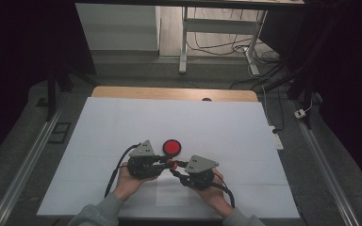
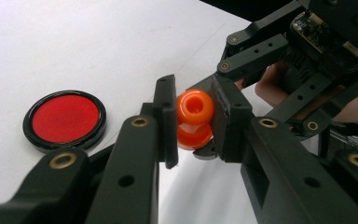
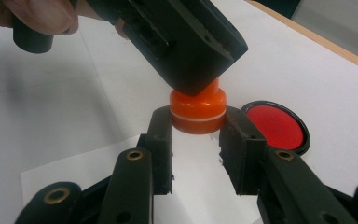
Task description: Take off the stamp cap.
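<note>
Two hand-held grippers on one small orange piece, above the counter

My left hand-held gripper (image 2: 193,123) is clamped on the upper, ring-like part of the orange piece (image 2: 194,119); my right hand-held gripper (image 3: 196,140) pinches its lower cap (image 3: 198,114), jaws touching both sides. The piece sits between my hands, just this side of the red disc (image 1: 172,147) on the counter (image 1: 226,127). If I pull or twist unevenly, I judge the smooth plastic could slip from a pad and drop, perhaps rolling off.

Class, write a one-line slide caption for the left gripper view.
Both grippers' jaws clamp an orange knob above the white table, beside a red disc.
</note>
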Demonstrator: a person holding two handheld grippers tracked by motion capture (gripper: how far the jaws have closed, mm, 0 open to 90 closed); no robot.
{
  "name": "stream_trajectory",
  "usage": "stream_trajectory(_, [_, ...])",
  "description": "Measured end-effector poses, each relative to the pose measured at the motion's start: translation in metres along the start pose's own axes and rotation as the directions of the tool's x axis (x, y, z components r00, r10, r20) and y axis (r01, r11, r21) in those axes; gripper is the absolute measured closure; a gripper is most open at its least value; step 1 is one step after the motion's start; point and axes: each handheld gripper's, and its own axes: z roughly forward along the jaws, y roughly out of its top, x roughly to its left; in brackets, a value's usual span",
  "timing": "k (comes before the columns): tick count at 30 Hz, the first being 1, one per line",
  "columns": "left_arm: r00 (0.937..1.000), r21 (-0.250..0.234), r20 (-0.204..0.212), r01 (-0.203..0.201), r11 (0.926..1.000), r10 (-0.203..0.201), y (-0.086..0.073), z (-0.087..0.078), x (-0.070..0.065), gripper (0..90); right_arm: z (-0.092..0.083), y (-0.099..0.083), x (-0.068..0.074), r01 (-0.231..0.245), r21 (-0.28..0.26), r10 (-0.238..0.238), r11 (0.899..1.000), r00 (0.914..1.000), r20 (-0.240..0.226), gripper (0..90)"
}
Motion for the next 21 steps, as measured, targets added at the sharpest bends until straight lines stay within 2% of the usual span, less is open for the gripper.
stream_trajectory(6, [1.0000,0.000,0.007,0.002,1.0000,-0.002,0.0000,-0.0005,0.0008,72.7,-0.0006,0.0001,-0.0003,0.009,-0.004,-0.009,1.000,1.0000,-0.002,65.3])
stream_trajectory(12, [0.9999,0.003,0.013,0.005,1.0000,-0.005,0.0000,-0.0011,0.0017,72.8,-0.0002,-0.0014,0.0000,-0.018,-0.012,0.018,1.000,0.9998,-0.010,65.3])
stream_trajectory(19, [0.9999,0.005,0.013,0.005,1.0000,-0.005,0.0000,-0.0010,0.0016,72.8,0.0003,-0.0023,-0.0001,-0.020,-0.018,0.020,1.000,0.9998,-0.010,65.3])
stream_trajectory(21, [0.9998,0.003,0.015,0.009,1.0000,-0.009,0.0001,-0.0011,0.0016,72.8,0.0001,-0.0023,-0.0011,-0.034,-0.022,0.033,0.999,0.9992,-0.023,65.4])
